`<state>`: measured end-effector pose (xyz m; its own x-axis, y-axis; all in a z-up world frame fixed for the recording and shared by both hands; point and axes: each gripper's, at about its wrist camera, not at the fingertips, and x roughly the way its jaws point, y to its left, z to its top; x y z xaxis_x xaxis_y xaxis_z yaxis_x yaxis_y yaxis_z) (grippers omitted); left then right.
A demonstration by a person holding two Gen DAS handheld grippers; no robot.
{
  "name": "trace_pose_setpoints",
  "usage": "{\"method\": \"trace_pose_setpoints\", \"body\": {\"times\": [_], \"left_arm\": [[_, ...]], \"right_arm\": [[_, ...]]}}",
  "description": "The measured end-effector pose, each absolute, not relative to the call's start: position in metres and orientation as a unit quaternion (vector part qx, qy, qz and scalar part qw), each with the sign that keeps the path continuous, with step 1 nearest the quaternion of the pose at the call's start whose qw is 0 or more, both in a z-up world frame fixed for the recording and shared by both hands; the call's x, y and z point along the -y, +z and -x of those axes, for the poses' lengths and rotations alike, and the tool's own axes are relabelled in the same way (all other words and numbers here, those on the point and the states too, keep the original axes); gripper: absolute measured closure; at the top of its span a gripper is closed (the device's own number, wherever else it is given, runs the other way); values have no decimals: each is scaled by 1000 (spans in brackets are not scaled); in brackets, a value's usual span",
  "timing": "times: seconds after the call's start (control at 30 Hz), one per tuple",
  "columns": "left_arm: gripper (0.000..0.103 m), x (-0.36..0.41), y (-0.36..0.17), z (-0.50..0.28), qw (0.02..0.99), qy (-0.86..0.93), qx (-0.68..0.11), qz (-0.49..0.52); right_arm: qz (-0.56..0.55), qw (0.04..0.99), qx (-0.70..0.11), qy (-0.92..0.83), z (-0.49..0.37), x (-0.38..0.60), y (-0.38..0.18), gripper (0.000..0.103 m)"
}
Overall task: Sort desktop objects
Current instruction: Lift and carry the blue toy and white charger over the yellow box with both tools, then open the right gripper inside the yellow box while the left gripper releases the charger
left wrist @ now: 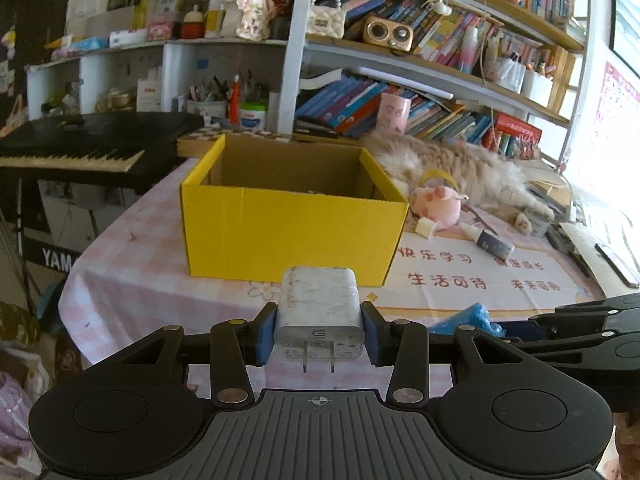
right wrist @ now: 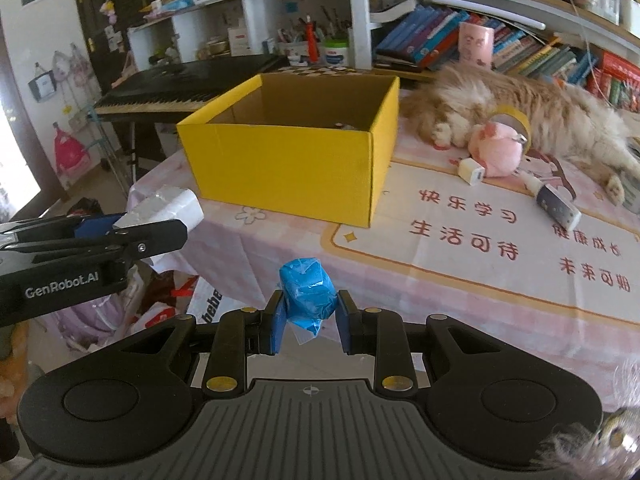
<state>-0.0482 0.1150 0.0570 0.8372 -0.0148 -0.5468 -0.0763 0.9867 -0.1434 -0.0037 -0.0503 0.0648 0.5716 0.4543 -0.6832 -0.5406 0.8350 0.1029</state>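
While both hands are hovering short of the table edge, the left gripper [left wrist: 319, 334] is clamping its blue pads on the flanks of a scuffed white plastic plug-in charger [left wrist: 319, 306], prongs facing the camera; the right gripper [right wrist: 310, 322] is pinching a crumpled blue plastic-wrapped lump [right wrist: 308, 294] between narrowly set jaws. Ahead, an open yellow cardboard box [left wrist: 288, 228] is standing on the pink checked tablecloth [left wrist: 132, 276], near both loads but not yet beneath them.

Handling note, as judgement: each item is probably bound for the box; carrying it over the near wall and well above the opening before releasing should be keeping it from catching the rim.

Beyond: a small cream cube adapter [right wrist: 472, 171], a pink plush toy [right wrist: 498, 148], a dark-labelled tube [right wrist: 558, 205] and a sleeping long-haired cat [right wrist: 532, 108] are lying to the right.

Obscured: the box floor is mostly hidden; something pale is showing inside, unidentifiable. What the blue wrapping contains cannot be told.
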Motion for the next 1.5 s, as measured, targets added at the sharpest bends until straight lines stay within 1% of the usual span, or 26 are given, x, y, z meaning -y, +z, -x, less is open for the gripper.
{"method": "trace_pose_setpoints", "body": {"times": [0.23, 0.47, 0.77, 0.9, 1.1, 1.2, 1.33, 1.5], "left_arm": [[61, -122, 61, 37, 957, 18, -277, 84], [61, -133, 79, 11, 968, 33, -234, 90], [61, -148, 97, -50, 978, 40, -184, 87], [61, -152, 98, -80, 981, 39, -176, 78], [61, -153, 88, -120, 977, 39, -196, 70], [61, -154, 76, -138, 972, 36, -222, 67], [61, -160, 58, -153, 962, 30, -258, 81], [61, -164, 43, -163, 954, 34, -291, 67]], "right_arm": [[58, 887, -357, 287, -6, 43, 69, 79], [43, 894, -334, 296, -37, 34, 85, 79], [56, 903, -288, 315, -101, 12, 111, 79], [64, 907, -276, 312, -135, 8, 116, 79], [83, 905, -273, 316, -174, 0, 113, 79], [98, 899, -279, 323, -189, -8, 105, 79], [124, 886, -299, 333, -207, -23, 89, 79], [172, 861, -332, 344, -222, -44, 69, 79]]}}
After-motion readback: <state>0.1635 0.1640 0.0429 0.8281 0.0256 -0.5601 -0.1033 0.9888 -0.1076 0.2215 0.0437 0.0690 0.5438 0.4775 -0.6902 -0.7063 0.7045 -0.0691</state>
